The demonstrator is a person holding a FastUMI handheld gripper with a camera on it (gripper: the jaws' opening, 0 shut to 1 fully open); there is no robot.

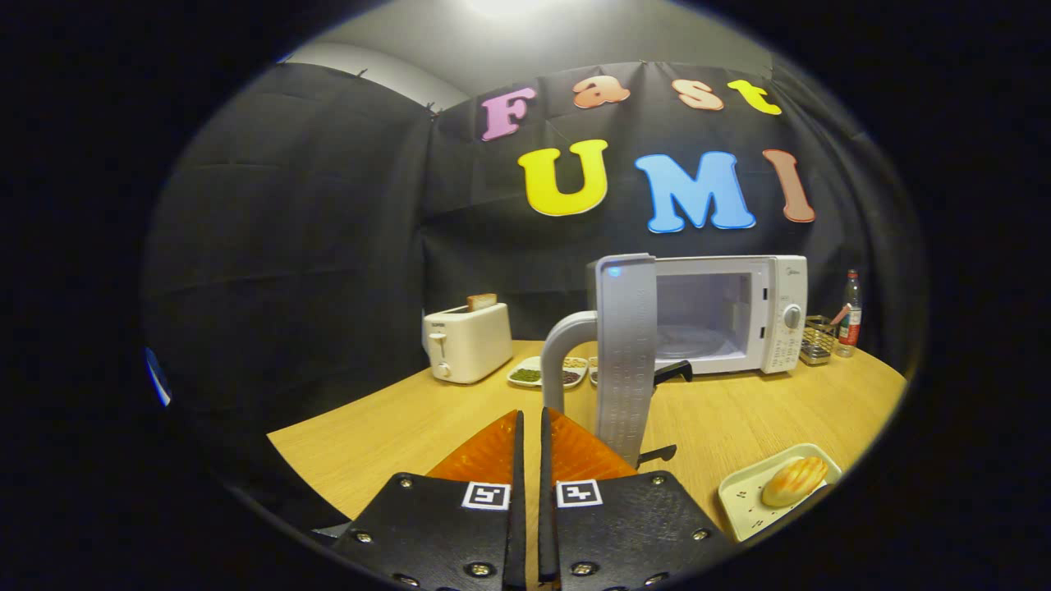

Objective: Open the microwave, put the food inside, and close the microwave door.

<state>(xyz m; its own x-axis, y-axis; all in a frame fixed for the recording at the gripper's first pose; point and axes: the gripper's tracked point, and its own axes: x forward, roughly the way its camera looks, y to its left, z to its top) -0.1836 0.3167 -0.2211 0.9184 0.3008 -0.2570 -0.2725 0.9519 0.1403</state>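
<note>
- Fingers (pixel 530 423) are pressed nearly together, gripping nothing, just short of the door handle (pixel 561 353).
- Microwave (pixel 739 316) stands on the bench (pixel 394 427) with its door (pixel 626 353) swung wide open, edge-on just ahead.
- Bread (pixel 794 481) lies on a small tray (pixel 743 505) right of the fingers.
- Toaster (pixel 466 341) sits left of the microwave.

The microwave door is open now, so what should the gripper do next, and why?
Probably swing right toward the bread on its plate and open up. The microwave door already stands wide open just ahead of the gripper, whose fingers are nearly together and hold nothing, and the food still lies on the table, not inside.
</note>
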